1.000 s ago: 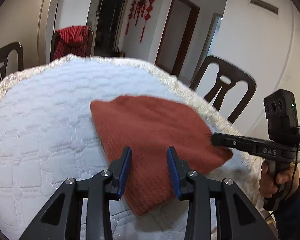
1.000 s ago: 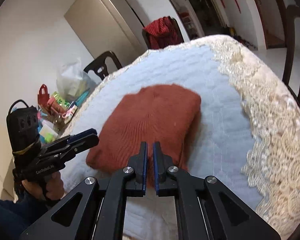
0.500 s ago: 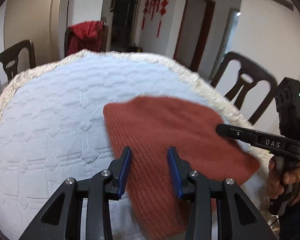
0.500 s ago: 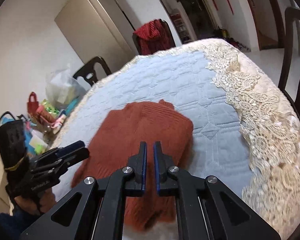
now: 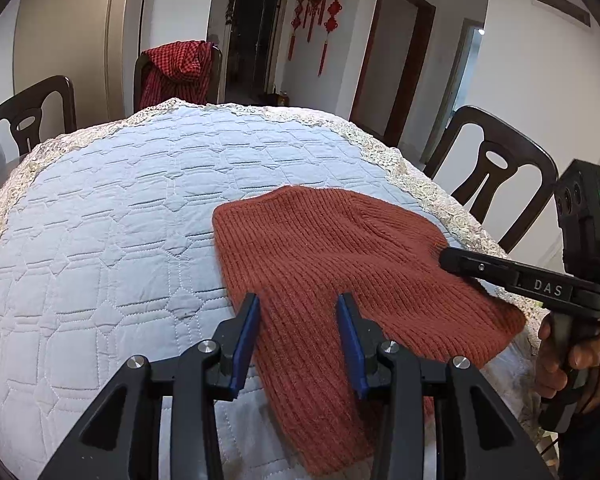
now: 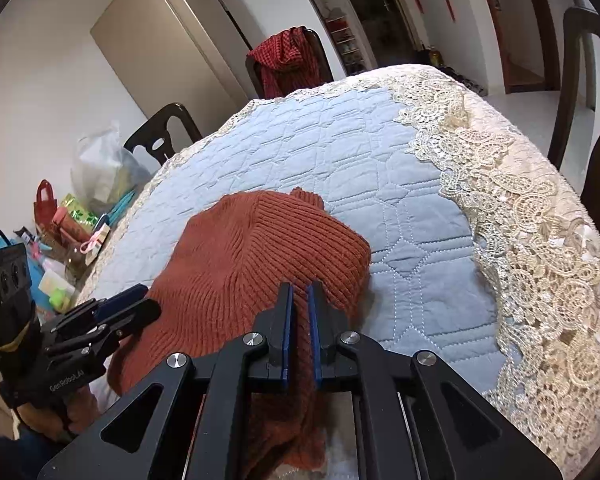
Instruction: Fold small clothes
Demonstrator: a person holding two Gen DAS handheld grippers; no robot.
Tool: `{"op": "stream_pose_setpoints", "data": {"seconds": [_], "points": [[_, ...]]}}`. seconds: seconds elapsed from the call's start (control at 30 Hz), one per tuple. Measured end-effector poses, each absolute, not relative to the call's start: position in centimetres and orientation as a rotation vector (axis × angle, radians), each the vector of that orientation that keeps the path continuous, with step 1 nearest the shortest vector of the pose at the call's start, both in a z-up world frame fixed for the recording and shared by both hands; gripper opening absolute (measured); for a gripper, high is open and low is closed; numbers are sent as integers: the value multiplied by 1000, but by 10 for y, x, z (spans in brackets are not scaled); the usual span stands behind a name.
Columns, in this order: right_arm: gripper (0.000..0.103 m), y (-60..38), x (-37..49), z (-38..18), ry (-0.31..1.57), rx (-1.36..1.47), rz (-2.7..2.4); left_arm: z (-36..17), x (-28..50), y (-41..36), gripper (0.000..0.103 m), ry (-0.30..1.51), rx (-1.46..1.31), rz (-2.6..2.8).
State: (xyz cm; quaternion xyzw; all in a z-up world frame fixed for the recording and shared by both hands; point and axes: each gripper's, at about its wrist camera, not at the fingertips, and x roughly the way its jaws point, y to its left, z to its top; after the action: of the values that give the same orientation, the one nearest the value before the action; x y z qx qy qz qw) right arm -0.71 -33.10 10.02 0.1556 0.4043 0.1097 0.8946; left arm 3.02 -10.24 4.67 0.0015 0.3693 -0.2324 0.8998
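Note:
A rust-red ribbed knit garment (image 5: 324, 264) lies on the quilted light-blue tablecloth (image 5: 112, 232); it also shows in the right wrist view (image 6: 256, 264). My left gripper (image 5: 299, 306) is open, its blue pads hovering just above the garment's near part. My right gripper (image 6: 299, 294) is shut on a pinched fold of the garment near its right edge; in the left wrist view it reaches in from the right (image 5: 446, 258). The left gripper shows at the lower left of the right wrist view (image 6: 140, 304).
The cloth's lace border (image 6: 520, 216) hangs over the table's right edge. Dark wooden chairs (image 5: 496, 168) stand around the table, one draped with red checked cloth (image 5: 176, 68). Bags and small colourful items (image 6: 72, 216) are piled beyond the table's left side.
The garment has been pulled toward me and the right, its near edge now past the table's front. Both grippers drew back and lifted; the right stayed shut on the garment.

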Motion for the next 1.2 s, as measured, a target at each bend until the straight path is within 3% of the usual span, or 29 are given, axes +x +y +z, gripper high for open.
{"op": "stream_pose_setpoints", "data": {"seconds": [0.23,0.47,0.57,0.83,0.9,0.93,1.07,1.2], "points": [[37,-334,-23,111,810,335,226,50,29,-90,50,755,-35,-466],[41,-343,-21,94,882,388,194,33,41,-81,63,833,-158,-514],[50,-348,-18,83,910,446,207,26,47,-77,64,873,-219,-547],[49,-357,-9,77,930,556,286,11,55,-77,61,939,-340,-628],[32,-353,-6,76,953,569,340,13,52,-80,56,934,-328,-637],[28,-352,-7,75,956,594,367,14,51,-80,50,930,-326,-643],[23,-353,-5,76,958,625,381,23,50,-73,37,907,-359,-675],[22,-346,-5,92,912,636,439,41,49,-64,35,860,-350,-697]]}}
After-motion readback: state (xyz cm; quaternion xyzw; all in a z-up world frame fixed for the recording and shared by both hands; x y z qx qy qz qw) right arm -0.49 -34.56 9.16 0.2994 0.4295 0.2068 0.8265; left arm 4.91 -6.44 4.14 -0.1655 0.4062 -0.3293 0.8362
